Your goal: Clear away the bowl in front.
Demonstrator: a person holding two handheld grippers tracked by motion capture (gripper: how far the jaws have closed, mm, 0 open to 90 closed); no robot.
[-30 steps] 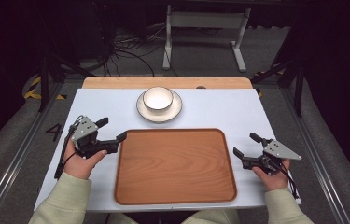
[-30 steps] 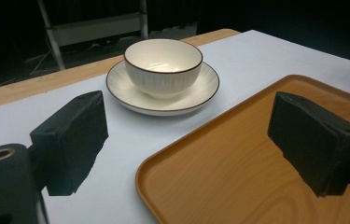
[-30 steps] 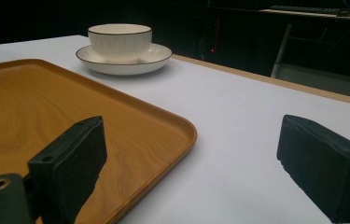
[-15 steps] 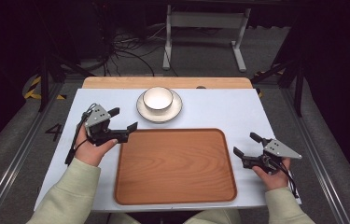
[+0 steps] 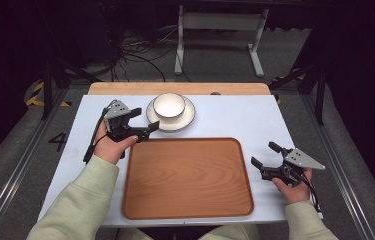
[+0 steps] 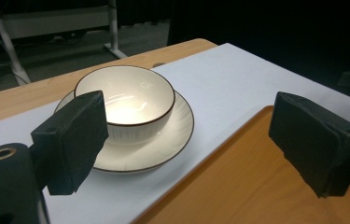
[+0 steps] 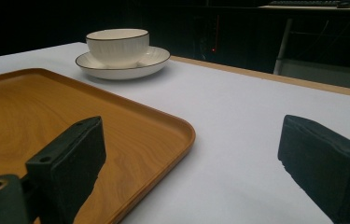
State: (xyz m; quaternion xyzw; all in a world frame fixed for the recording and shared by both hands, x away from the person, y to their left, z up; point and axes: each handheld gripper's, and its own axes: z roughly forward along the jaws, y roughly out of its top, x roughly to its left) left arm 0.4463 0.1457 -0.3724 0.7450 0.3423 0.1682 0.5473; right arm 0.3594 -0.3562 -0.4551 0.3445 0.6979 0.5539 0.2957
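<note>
We judge the step to be a reach for the bowl (image 5: 169,105), which sits in its saucer (image 5: 187,118) beyond the tray (image 5: 187,177). Left gripper (image 5: 142,123) near it, jaws apart, empty; right gripper (image 5: 266,155) parked, jaws apart. We square one pad inside the rim, one outside, then close gently.

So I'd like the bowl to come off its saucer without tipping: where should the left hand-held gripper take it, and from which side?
Probably the bowl's thin upright rim, on the side nearest the left hand-held gripper, coming down from above with one jaw inside and one outside. Its jaws stand open and empty. The saucer flares around the foot, so a low side grip looks blocked.
</note>
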